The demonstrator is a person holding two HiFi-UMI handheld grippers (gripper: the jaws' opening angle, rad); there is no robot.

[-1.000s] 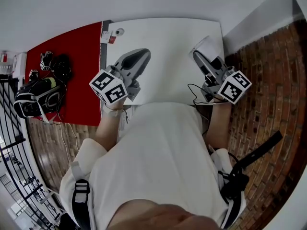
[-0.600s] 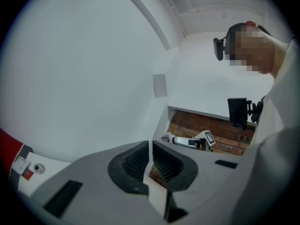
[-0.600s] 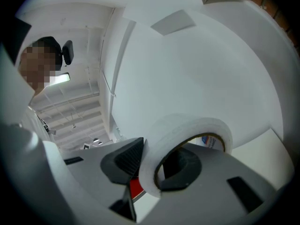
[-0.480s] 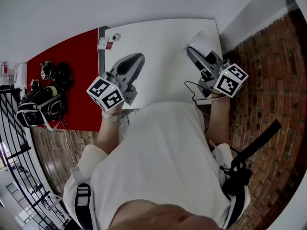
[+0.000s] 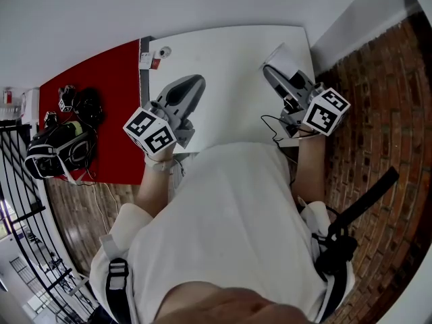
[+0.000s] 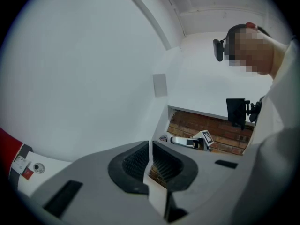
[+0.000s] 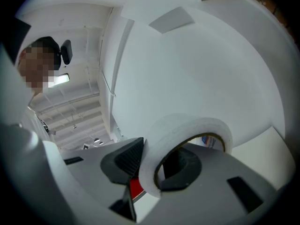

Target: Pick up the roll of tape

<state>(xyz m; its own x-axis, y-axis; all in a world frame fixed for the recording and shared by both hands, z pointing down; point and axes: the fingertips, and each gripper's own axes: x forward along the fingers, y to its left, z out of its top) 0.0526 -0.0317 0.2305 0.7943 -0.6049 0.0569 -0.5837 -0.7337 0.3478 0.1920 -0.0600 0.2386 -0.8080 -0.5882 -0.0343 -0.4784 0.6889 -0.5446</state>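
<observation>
White tape, and it's in the grip: the right gripper [image 7: 152, 161] is clamped on the roll of tape [image 7: 187, 130], with one jaw outside the ring and the other poked through its hole, the roll's wall pinched between them. From the head view that roll is a pale shape at the gripper's tip, out at 1 o'clock near the far right corner of the white table [image 5: 229, 52]. Whether it hangs clear of the tabletop is hard to call from up here. Over at 11 o'clock, the left gripper [image 6: 151, 161] has its jaws drawn together, just a sliver of light between the pads and nothing in them. Off at 9 o'clock, black bags [image 5: 57, 144] lie on a red surface [image 5: 108, 79].
</observation>
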